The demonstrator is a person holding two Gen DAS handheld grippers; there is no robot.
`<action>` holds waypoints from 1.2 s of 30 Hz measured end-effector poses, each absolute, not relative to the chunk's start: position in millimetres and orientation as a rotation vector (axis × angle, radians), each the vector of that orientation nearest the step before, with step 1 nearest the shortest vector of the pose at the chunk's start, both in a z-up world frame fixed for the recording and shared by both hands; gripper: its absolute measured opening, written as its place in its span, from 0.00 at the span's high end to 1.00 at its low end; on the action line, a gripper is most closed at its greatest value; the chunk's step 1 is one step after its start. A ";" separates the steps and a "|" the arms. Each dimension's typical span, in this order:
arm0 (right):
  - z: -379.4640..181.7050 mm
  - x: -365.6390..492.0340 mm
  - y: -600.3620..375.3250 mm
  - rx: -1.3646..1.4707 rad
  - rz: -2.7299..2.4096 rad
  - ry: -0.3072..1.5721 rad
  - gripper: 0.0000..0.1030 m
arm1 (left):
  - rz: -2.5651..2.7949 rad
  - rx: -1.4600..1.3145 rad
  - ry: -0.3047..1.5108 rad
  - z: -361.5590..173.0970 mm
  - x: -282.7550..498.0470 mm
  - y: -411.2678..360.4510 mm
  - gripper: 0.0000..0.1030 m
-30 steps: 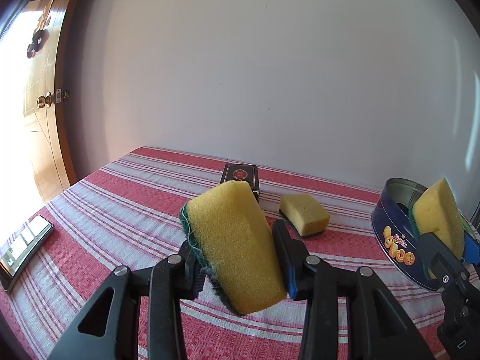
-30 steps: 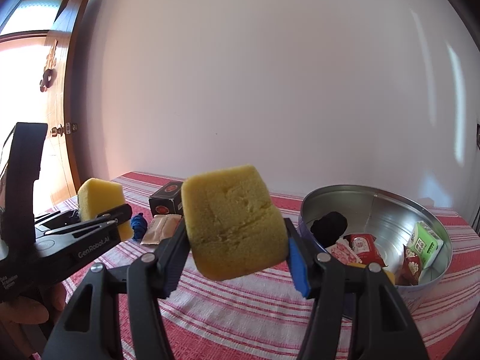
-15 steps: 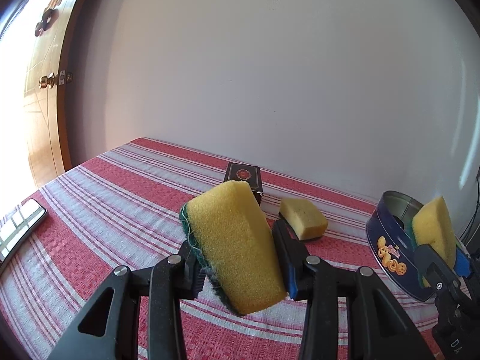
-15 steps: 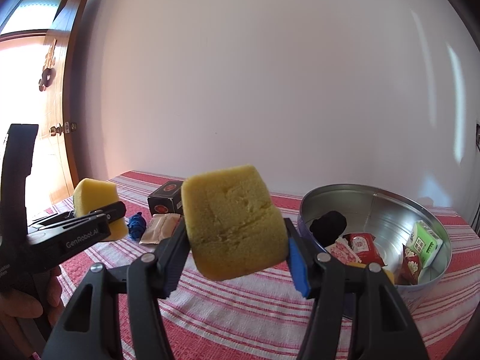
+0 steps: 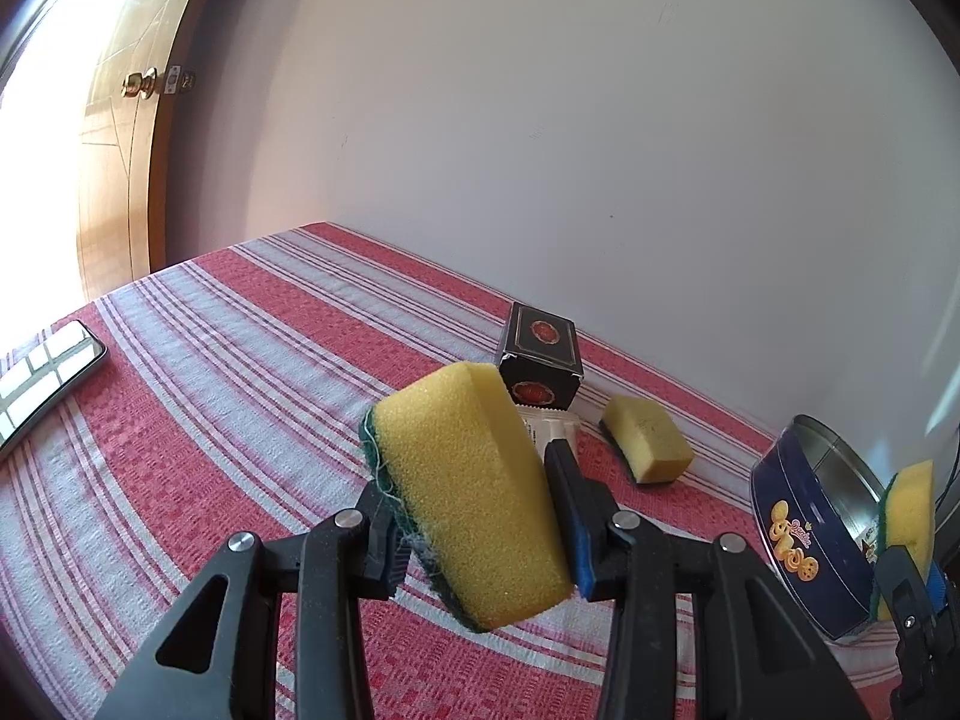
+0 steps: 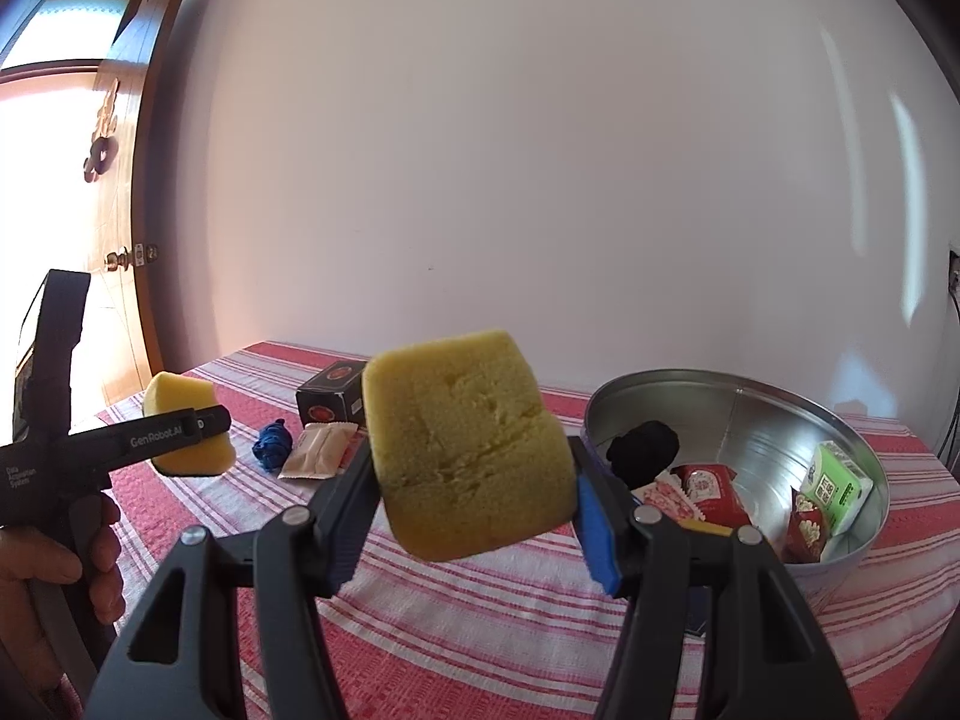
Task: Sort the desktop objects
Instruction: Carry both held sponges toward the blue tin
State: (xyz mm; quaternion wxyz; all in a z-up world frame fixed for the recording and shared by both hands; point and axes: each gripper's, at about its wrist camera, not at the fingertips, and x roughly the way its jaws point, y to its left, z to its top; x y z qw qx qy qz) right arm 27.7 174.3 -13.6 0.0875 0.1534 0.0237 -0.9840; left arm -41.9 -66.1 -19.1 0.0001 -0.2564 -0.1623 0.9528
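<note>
Now | left claw grips sponge | long axis seemingly tilted upright

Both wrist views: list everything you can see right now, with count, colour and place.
Yellow foam sponges with green scouring backs: three; one in the left jaws, one in the right jaws, one lying on the cloth.
Round blue biscuit tin: one, silver inside, right side of table.
Tin contents: black lump, red snack packets, green-white carton.
Small black box with red emblem: one, near the wall.
Beige sachet: one, in front of the box.
Blue crumpled item: one, beside the sachet.
Dark phone: one, table's left edge.
Red-and-white striped tablecloth: one.
Wooden door: one, left.
Left gripper: shut on sponge.
Right gripper: shut on sponge.
Person's hand: one, holding the left gripper.
</note>
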 end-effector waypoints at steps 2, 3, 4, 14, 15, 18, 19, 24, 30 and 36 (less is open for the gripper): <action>-13.5 30.0 180.5 0.458 -2.935 0.057 0.42 | 3.004 -0.777 -0.442 -15.1 -37.0 -57.7 0.58; -12.6 31.4 182.5 0.458 -2.939 0.053 0.42 | 3.014 -0.763 -0.401 -12.8 -34.7 -51.6 0.58; -12.8 32.6 185.3 0.456 -2.945 0.051 0.42 | 3.021 -0.750 -0.360 -10.7 -32.5 -45.2 0.58; -11.2 48.8 214.9 0.402 -3.042 0.068 0.42 | 2.971 -0.711 -0.141 -5.7 -28.2 11.0 0.58; -11.2 48.6 219.8 0.406 -3.052 0.057 0.42 | 2.964 -0.708 -0.128 -5.4 -28.0 15.7 0.58; -11.0 50.4 233.6 0.396 -3.090 0.034 0.42 | 2.948 -0.692 -0.092 -4.2 -28.0 29.3 0.58; -10.7 51.3 237.2 0.385 -3.105 0.033 0.42 | 2.945 -0.685 -0.082 -3.3 -28.7 33.3 0.58; -11.9 46.5 248.4 0.394 -3.149 0.010 0.42 | 2.940 -0.667 -0.036 -2.3 -35.3 53.5 0.58; -11.3 45.9 255.7 0.375 -3.196 -0.017 0.42 | 2.958 -0.635 -0.019 -1.3 -37.6 63.5 0.58; -9.4 49.7 265.5 0.306 -3.296 -0.033 0.42 | 2.960 -0.575 0.031 0.8 -30.1 70.1 0.58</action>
